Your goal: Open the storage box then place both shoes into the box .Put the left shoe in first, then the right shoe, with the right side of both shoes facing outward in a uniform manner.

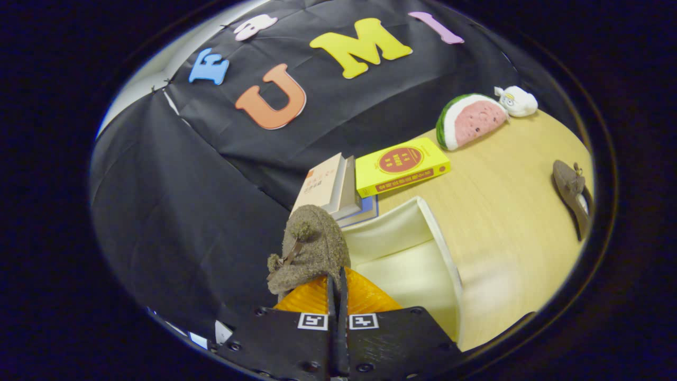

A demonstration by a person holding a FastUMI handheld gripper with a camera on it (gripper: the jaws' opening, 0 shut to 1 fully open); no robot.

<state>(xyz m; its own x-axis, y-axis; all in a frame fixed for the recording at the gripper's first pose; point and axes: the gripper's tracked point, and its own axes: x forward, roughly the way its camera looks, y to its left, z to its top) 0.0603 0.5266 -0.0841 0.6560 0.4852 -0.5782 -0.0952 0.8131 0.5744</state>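
Note:
My gripper (337, 280) is tilted and shut on a fuzzy brown shoe (309, 248), which hangs from the fingertips with its toe pointing away. Just beyond and to the right of the fingers, the white storage box (423, 248) stands open on the wooden table (508, 211), its pale inside showing. The held shoe hovers above the box's left edge. The second brown shoe (572, 196) lies on the table far off to the right, well apart from the box.
A stack of books (338, 190) and a yellow book (401, 165) sit behind the box against the black cloth wall. A watermelon-slice plush (470, 120) and a small white plush (517, 100) rest at the table's far side.

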